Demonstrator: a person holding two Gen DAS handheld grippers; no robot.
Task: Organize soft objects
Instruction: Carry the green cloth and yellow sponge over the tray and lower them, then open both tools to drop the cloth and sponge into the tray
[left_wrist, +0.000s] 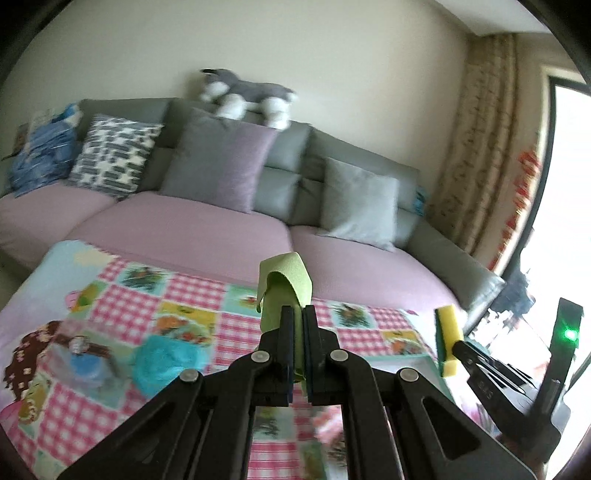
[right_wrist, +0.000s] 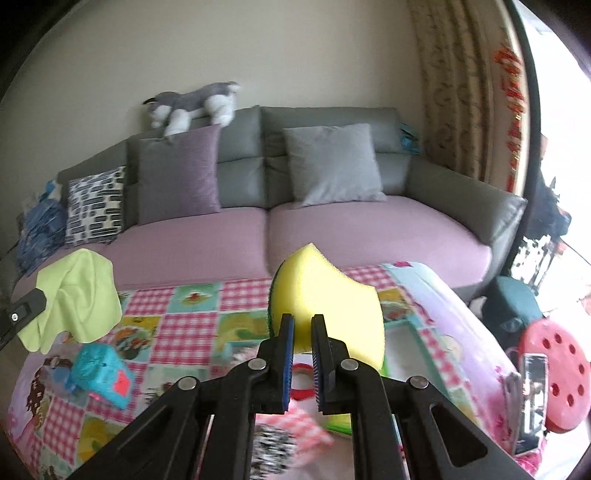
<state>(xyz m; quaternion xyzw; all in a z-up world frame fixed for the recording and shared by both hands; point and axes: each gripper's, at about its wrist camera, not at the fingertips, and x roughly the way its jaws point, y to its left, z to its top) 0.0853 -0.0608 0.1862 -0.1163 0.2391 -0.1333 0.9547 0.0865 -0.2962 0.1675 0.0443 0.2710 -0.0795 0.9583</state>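
Both grippers are matte black plastic linkages. The left gripper (left_wrist: 298, 314) has flat angled arms joined by round silver rivets, with slotted cut-outs lower down. The right gripper (right_wrist: 303, 321) is alike, its fingers (right_wrist: 287, 332) lined with ribbed blue pads; a green light glows on its upright mount.

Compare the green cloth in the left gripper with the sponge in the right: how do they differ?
The green cloth is thin and hangs in limp folds; the sponge is a thick block that holds its shape. The cloth is lime green all over; the sponge is yellow with a dark green backing. Both are held above the patterned table cover, one in the left gripper, one in the right gripper.
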